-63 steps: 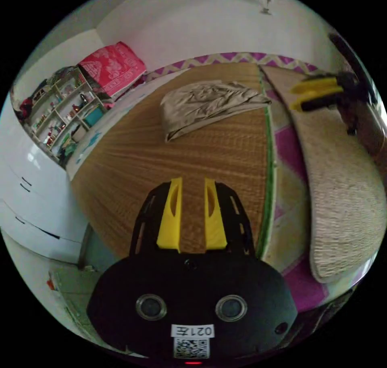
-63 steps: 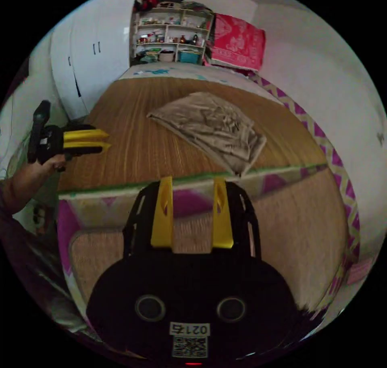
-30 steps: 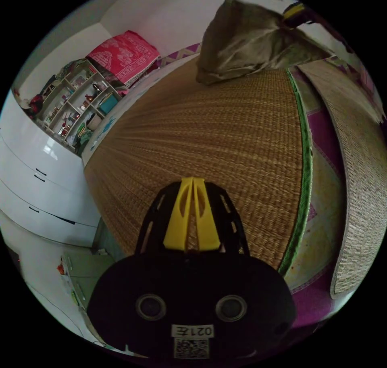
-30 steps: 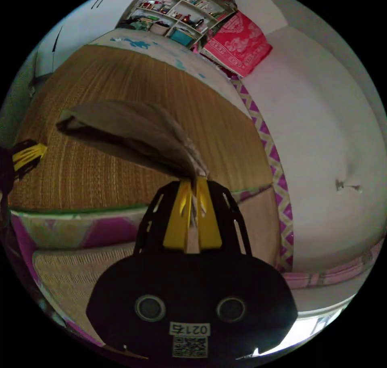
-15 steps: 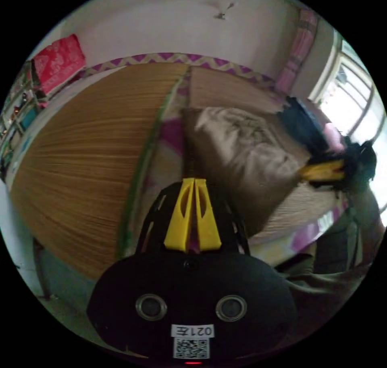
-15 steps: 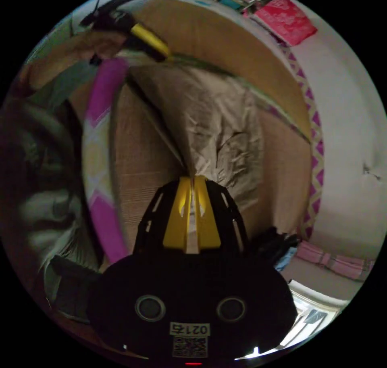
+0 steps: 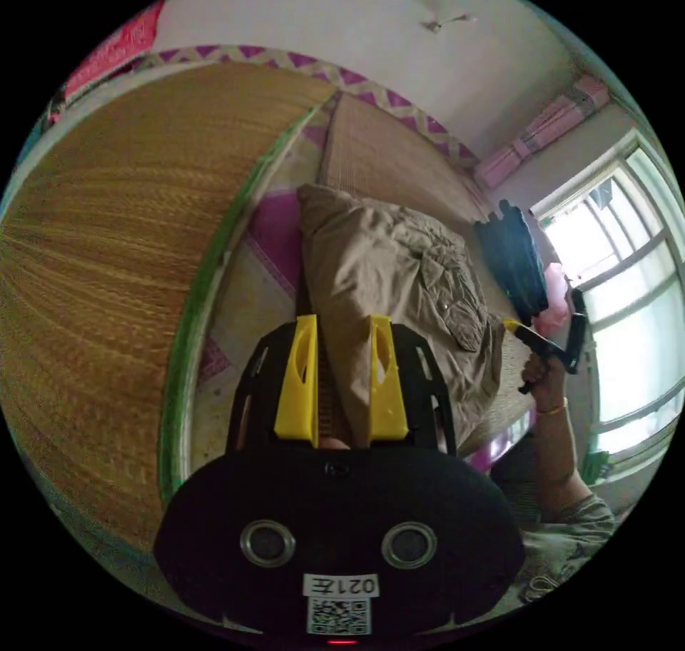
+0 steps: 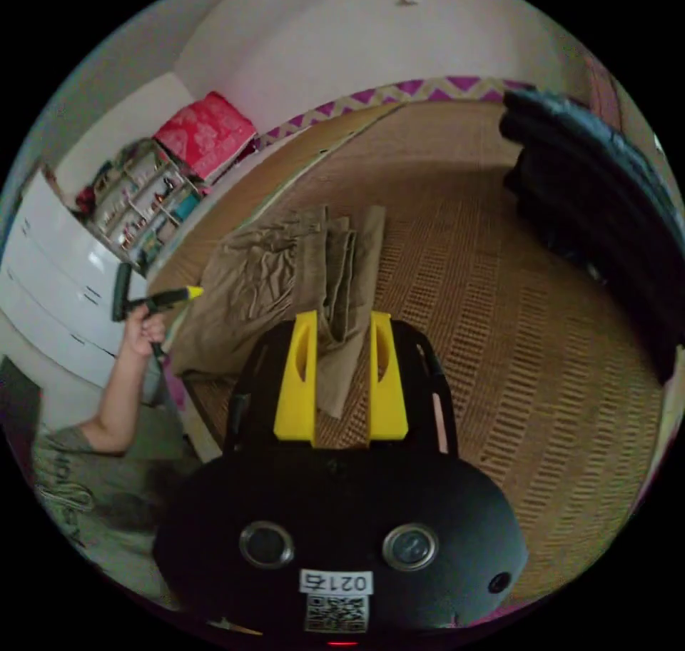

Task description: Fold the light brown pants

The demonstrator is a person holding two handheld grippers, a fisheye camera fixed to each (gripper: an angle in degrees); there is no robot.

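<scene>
Both claws stand spread with a clear gap between the jaws: the left gripper (image 7: 344,380) above the near edge of the light brown pants (image 7: 399,301), the right gripper (image 8: 341,376) above their stacked folded end (image 8: 335,280), neither pinching cloth. The pants lie folded on a woven straw mat (image 8: 499,308), beside a larger bamboo mat (image 7: 107,237) with a green border. A pile of dark clothes (image 8: 599,187) sits on the straw mat, apart from the pants. Half a second earlier both claws were pressed together, the right one clamping the pants; now the garment lies released and flat. A white cabinet (image 8: 50,273) and a shelf unit (image 8: 143,201) stand at the room's edge; the shelf contents are too small to make out.
</scene>
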